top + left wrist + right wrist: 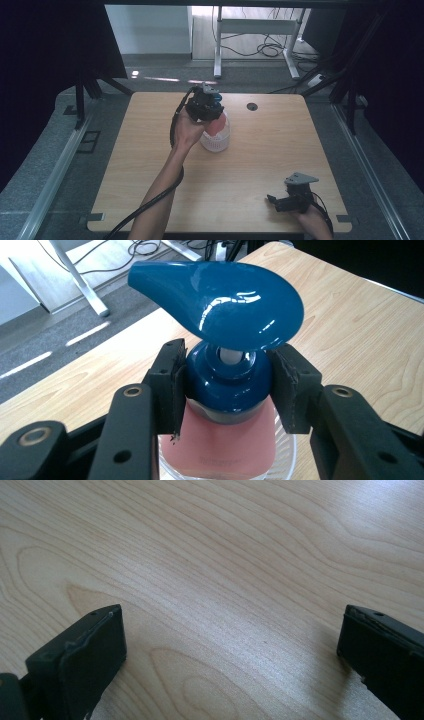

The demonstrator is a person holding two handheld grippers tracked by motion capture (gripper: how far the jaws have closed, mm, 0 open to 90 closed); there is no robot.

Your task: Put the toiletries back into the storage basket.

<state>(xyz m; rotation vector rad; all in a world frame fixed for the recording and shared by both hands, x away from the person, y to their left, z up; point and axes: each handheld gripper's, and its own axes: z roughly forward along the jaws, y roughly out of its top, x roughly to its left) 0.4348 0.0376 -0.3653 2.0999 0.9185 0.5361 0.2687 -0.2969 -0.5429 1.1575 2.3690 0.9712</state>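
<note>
Blue pump collar of bottle (227, 385) pinched between left gripper (227, 385) pads; bottle (216, 135) upright on table (250, 165), mid-width, nearer far edge. Right gripper (272, 201) near front right corner, jaws spread wide over bare wood, holding nothing

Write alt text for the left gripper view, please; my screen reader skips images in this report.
The left gripper has its two black jaws closed on the blue collar of a pump bottle, just beneath the glossy blue pump head. Below the collar, the clear bottle holds pink liquid, and it stands on a light wooden table.
</note>
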